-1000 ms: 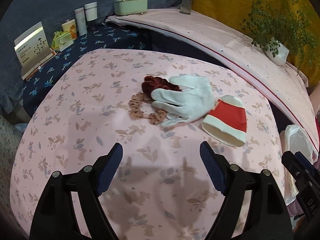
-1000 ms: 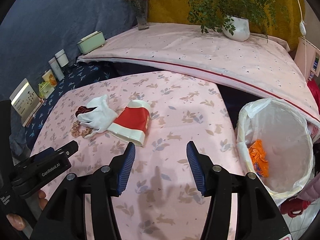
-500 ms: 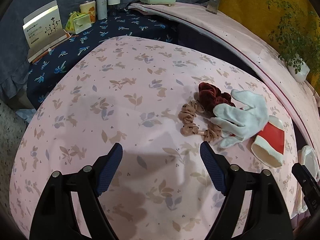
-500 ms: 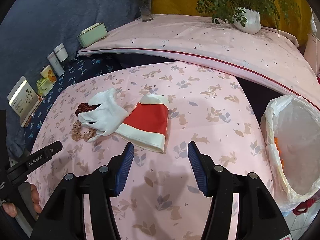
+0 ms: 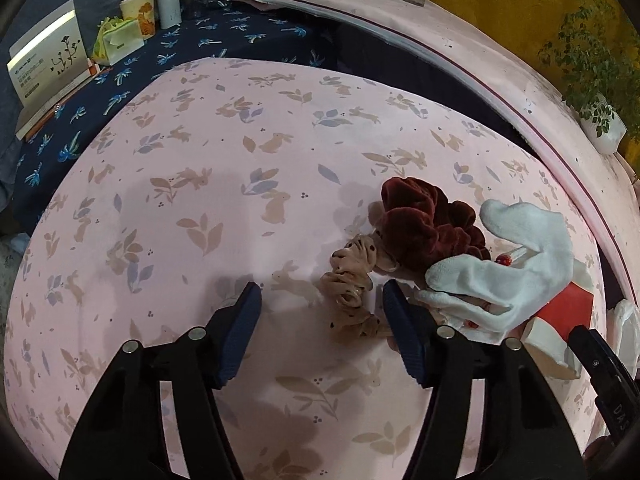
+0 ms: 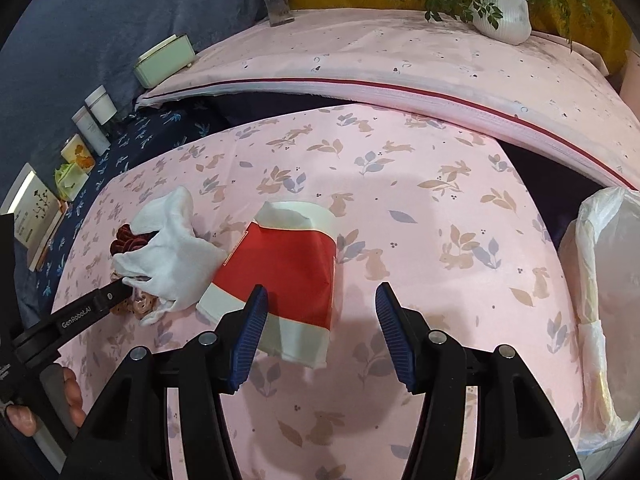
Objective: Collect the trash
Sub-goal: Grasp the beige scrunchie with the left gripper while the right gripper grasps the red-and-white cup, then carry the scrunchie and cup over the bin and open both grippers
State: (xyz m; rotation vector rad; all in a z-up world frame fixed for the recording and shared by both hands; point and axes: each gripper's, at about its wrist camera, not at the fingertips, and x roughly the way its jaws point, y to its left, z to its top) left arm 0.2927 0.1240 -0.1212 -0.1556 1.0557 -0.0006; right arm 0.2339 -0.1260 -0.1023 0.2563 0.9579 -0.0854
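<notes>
A tan spotted scrunchie (image 5: 352, 292), a dark red velvet scrunchie (image 5: 424, 228), a white glove (image 5: 508, 264) and a flattened red and white paper cup (image 6: 288, 276) lie together on the pink rabbit-print table (image 5: 200, 208). My left gripper (image 5: 320, 304) is open, low over the cloth, with the tan scrunchie between its fingertips. My right gripper (image 6: 320, 308) is open, its left finger (image 6: 250, 332) over the cup's near edge. The glove (image 6: 172, 256) covers part of both scrunchies. The left gripper's finger (image 6: 96, 308) shows in the right wrist view.
A bin lined with a white bag (image 6: 604, 288) stands off the table's right edge. A raised pink-covered ledge (image 6: 400, 68) with a white plant pot (image 6: 502, 16) runs behind. Boxes, cups and a card (image 5: 48, 64) stand on the dark blue cloth at far left.
The left gripper swung left, then came down and forward onto the tan scrunchie, jaws narrower. The right gripper moved forward and left, from near the bin to the paper cup.
</notes>
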